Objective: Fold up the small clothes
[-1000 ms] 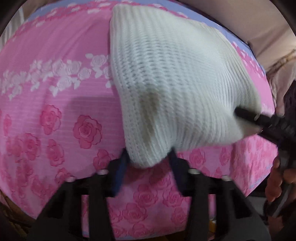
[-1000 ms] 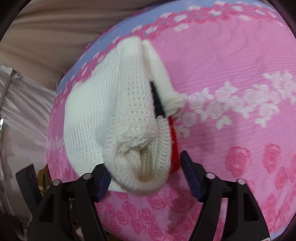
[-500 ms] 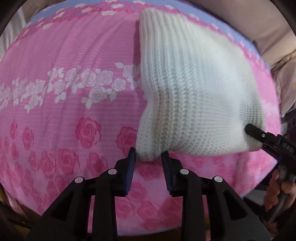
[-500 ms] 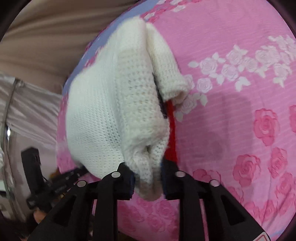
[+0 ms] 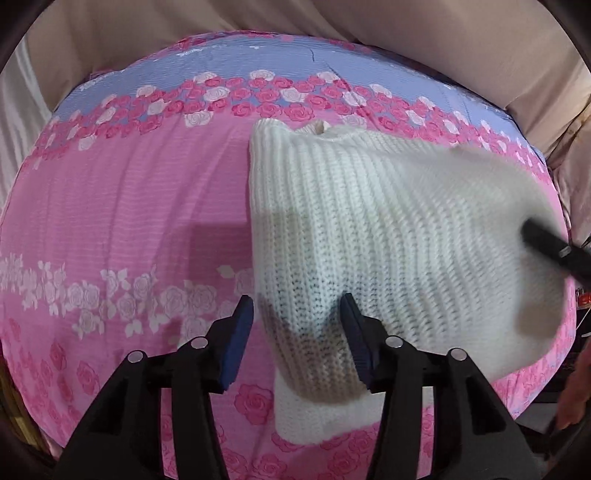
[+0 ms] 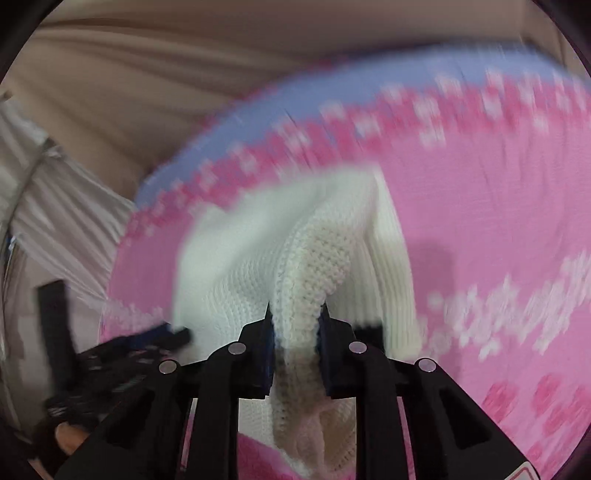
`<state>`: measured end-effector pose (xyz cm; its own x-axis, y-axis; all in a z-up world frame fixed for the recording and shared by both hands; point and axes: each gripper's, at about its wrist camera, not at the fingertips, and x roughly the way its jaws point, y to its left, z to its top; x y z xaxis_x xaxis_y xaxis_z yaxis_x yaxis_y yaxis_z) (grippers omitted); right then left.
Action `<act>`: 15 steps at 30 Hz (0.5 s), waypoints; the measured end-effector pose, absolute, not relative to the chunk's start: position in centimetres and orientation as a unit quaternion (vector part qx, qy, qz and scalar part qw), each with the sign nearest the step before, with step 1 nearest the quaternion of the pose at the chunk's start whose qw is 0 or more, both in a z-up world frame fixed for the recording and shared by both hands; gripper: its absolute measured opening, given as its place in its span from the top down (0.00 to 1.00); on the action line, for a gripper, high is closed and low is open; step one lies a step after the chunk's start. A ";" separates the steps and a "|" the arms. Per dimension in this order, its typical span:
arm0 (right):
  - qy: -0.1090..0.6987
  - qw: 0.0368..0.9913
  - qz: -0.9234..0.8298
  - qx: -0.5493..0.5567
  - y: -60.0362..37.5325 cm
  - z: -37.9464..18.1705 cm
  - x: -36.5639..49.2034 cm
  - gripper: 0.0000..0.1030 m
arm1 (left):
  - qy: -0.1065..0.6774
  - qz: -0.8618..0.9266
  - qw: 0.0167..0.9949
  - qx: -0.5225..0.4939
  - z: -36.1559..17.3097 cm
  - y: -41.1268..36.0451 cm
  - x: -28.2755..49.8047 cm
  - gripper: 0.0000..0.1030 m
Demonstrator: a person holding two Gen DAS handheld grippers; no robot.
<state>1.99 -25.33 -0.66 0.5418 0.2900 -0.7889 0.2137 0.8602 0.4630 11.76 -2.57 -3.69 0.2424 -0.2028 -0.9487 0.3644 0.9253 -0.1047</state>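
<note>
A white knitted garment (image 5: 388, 236) lies folded on the pink rose-print bedsheet (image 5: 122, 221). My left gripper (image 5: 297, 321) is open, its blue pads on either side of the garment's near corner, not pinching it. My right gripper (image 6: 295, 328) is shut on a bunched edge of the same garment (image 6: 314, 266) and lifts it off the sheet. The right gripper's black finger shows at the right edge of the left wrist view (image 5: 554, 247), and the left gripper shows at the lower left of the blurred right wrist view (image 6: 147, 339).
The sheet has a blue band with roses along its far edge (image 5: 295, 74). Beige curtain or wall fabric (image 5: 258, 22) lies beyond the bed. Pale pleated fabric (image 6: 55, 206) hangs past the bed's side edge.
My left gripper has opened and let go of the garment's corner. My right gripper stayed shut on the edge and moved it, blurring its view.
</note>
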 end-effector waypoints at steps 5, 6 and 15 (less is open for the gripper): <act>0.559 0.791 -0.010 0.248 -26.3 -8.3 2.9 0.81 | 0.587 -0.167 0.786 0.096 -5.1 -3.7 11.4 0.44; 0.534 0.798 -0.011 0.280 -26.9 -8.3 2.4 0.81 | 0.585 -0.164 0.788 0.103 -4.6 -3.7 11.2 0.44; 0.541 0.819 -0.039 0.190 -23.2 -3.5 -2.2 0.77 | 0.579 -0.144 0.794 0.120 -3.5 -3.6 7.7 0.46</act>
<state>-2.24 -23.20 -3.55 0.4122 0.1419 -0.9000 0.2690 0.9248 0.2691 7.72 -3.58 -3.49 0.2884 -0.0895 -0.9533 0.3674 0.9297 0.0239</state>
